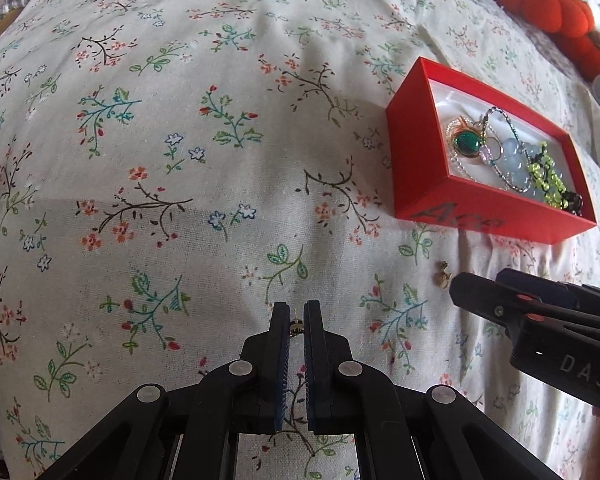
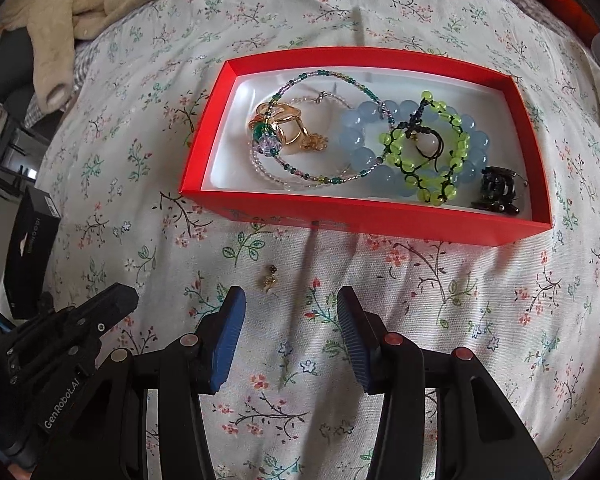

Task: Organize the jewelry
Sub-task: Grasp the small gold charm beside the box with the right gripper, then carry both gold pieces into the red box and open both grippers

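A red box (image 1: 420, 152) (image 2: 204, 160) lies on the floral sheet and holds several pieces: a gold ring with a green stone (image 2: 284, 128), a blue bead bracelet (image 2: 360, 136), a green bead bracelet (image 2: 428, 160) and a dark hair clip (image 2: 500, 192). A small gold earring (image 2: 269, 279) (image 1: 443, 276) lies loose on the sheet just in front of the box. Over it hangs my right gripper (image 2: 292, 308) (image 1: 480, 282), open and empty. To its left, my left gripper (image 1: 296, 308) (image 2: 120, 296) is shut on a tiny stud earring (image 1: 296, 322).
The floral sheet (image 1: 180, 160) is soft and creased. An orange plush toy (image 1: 560, 12) lies behind the box at the right. A beige plush (image 2: 60, 20) lies at the far left edge, and a black carton (image 2: 30, 248) stands beside the bed at the left.
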`<state>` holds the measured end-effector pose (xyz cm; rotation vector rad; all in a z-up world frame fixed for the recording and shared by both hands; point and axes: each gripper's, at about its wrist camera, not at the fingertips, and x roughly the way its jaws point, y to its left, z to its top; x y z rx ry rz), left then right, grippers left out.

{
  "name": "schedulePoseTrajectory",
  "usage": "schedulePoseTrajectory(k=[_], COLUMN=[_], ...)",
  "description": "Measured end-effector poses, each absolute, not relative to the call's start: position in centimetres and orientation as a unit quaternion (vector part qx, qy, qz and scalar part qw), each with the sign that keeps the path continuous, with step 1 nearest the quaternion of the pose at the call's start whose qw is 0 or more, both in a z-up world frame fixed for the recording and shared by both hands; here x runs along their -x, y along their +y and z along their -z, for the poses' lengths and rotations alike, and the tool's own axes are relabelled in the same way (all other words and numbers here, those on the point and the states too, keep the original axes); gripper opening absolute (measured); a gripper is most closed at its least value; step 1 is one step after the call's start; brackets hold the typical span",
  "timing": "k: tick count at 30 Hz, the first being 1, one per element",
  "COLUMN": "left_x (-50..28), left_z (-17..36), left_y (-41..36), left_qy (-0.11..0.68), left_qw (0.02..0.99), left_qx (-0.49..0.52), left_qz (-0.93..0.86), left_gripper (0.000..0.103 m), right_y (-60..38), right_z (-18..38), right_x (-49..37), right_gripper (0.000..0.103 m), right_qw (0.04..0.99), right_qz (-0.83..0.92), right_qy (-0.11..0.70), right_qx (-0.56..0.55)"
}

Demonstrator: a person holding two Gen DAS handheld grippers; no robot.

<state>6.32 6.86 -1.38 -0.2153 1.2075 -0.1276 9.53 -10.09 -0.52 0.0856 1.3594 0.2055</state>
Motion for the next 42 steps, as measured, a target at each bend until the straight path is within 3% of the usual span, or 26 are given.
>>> schedulePoseTrajectory(k=[6,15,22,42], left_x=[-6.2,-6.1,-6.2,-6.2], left_z=[1.6,1.6,1.6,0.0], left_y=[7.0,6.9,7.1,4.9], left_qy=[0.569,0.571,0.572,0.553], left_qw=[0.814,0.813,0.811,0.819], left_qx=[0.102,0.103,0.106,0.127], left_qz=[0.06,0.058,0.059,0.081], left_gripper=[0.001,0.001,0.001,0.001], right_y=[-9.3,-8.2,-7.8,-13.9], right_z=[1.0,2.4,2.6,-1.4], right_x=[-9.7,-10.5,-11.0,-8.4], right_gripper=[0.048,0.032,0.01,0.01], right_qw=[0.77,0.768,0.769,0.778], right_qz=[-0.094,-0.083,-0.085,-0.114], right_qy=[0.63,0.634,0.633,0.61], right_qx=[-0.04,-0.027,-0.013,-0.098])
